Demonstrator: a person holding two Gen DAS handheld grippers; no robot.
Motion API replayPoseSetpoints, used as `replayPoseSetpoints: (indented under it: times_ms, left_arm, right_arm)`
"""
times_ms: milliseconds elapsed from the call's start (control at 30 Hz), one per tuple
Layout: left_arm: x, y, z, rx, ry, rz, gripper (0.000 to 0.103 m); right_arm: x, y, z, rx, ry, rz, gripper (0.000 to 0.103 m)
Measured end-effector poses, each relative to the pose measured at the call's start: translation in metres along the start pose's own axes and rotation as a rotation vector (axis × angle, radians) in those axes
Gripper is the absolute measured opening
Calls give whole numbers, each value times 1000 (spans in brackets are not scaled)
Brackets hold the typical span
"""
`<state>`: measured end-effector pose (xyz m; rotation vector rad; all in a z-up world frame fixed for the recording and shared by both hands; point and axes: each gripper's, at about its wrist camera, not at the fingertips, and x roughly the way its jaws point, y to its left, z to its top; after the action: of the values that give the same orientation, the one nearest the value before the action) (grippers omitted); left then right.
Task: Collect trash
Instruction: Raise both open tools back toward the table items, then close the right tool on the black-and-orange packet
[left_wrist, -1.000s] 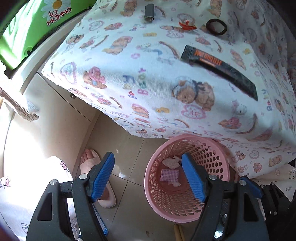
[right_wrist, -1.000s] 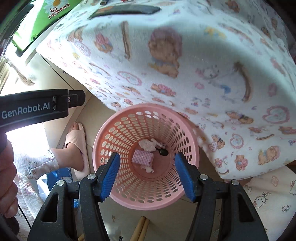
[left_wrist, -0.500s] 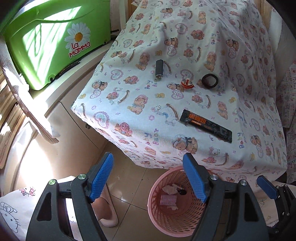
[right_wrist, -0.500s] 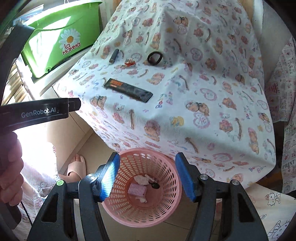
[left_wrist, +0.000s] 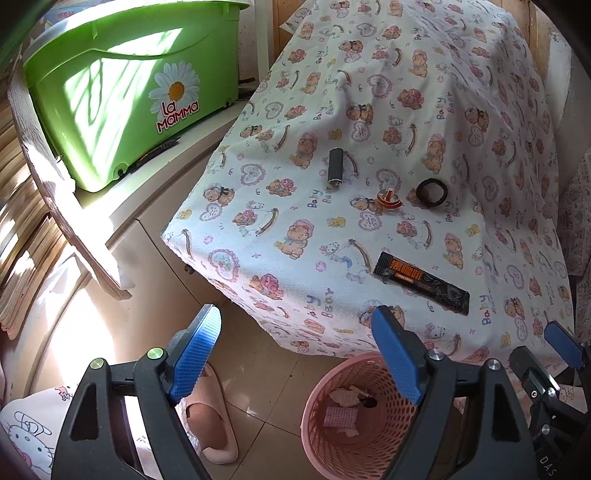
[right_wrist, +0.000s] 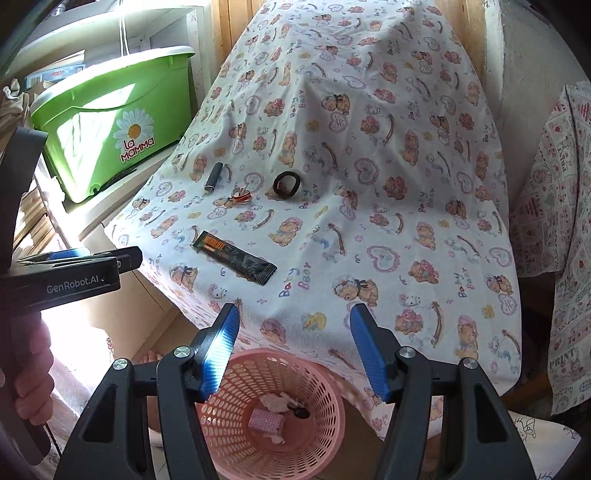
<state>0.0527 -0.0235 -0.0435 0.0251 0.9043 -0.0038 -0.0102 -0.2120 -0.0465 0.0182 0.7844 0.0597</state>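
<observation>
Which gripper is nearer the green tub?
Left. The left gripper, jaws just opening and empty, hangs off the table corner on the side of the green tub. The right gripper is farther right, above the pink basket, with the left gripper between it and the tub.

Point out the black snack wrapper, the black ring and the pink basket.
black snack wrapper (right_wrist: 236, 257), right wrist view, middle of the wrapper.
black ring (right_wrist: 286, 184), right wrist view, lower edge of its band.
pink basket (left_wrist: 322, 391), left wrist view, left wall.
</observation>
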Motion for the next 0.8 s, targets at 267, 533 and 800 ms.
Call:
replayPoseSetpoints:
  times_ms: [267, 533, 800]
  left_arm:
    - [-1, 12, 10, -45, 4, -24, 82]
    - [-2, 23, 9, -67, 16, -23, 82]
    - [8, 17, 5, -57, 63, -63, 82]
  right_arm:
    - [40, 15, 32, -75, 69, 98, 65]
    - [73, 27, 49, -62, 53, 193, 65]
    - [86, 41, 49, -160, 50, 220, 65]
